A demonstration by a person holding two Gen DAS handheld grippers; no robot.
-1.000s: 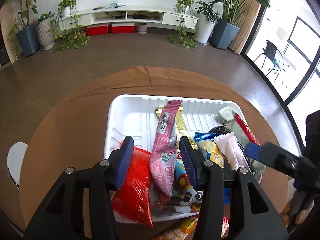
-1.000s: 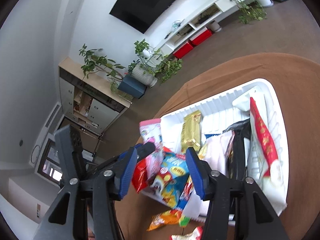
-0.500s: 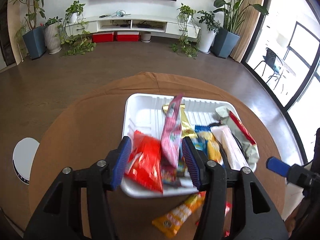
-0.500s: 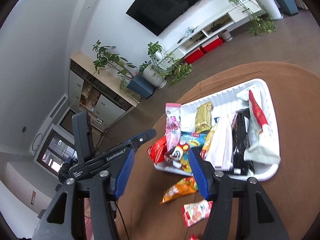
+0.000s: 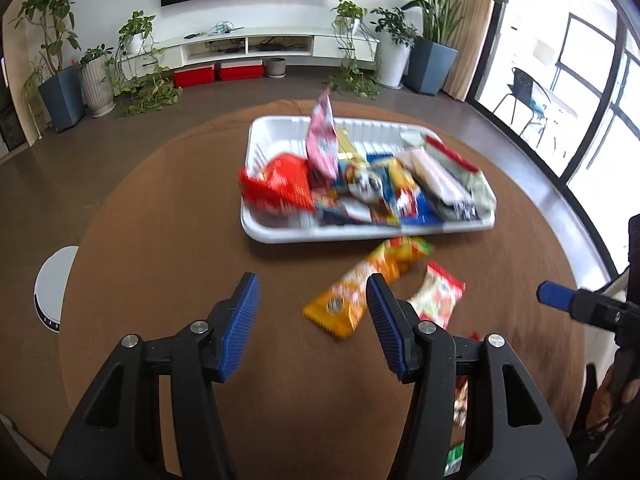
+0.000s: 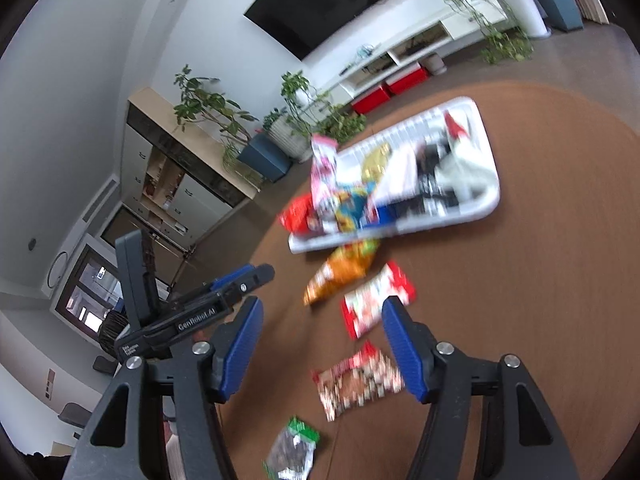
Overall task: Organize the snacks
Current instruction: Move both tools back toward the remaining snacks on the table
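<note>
A white tray (image 5: pixel 280 236) (image 6: pixel 490 148) on the round brown table holds several snack packets, among them a red bag (image 5: pixel 280 188) and an upright pink packet (image 5: pixel 322 140). In front of the tray lie an orange packet (image 5: pixel 360 284) (image 6: pixel 340 270) and a red-and-white packet (image 5: pixel 438 294) (image 6: pixel 376 300). My left gripper (image 5: pixel 312 296) hangs open over bare table, nothing between its fingers. My right gripper (image 6: pixel 322 322) is empty, its jaws opening, above a speckled red packet (image 6: pixel 358 380). A green-topped packet (image 6: pixel 294 450) lies nearest.
The table's brown cloth (image 5: pixel 160 220) falls away at a round edge on the left. A white round object (image 5: pixel 50 284) sits on the floor beside it. Plants, a low white TV bench and a window wall lie beyond. The other gripper (image 6: pixel 192 312) shows at left.
Both grippers pulled back from the tray toward the table's near side. The left one released the pink packet and red bag, which stay in the tray. Both gaps widened.
</note>
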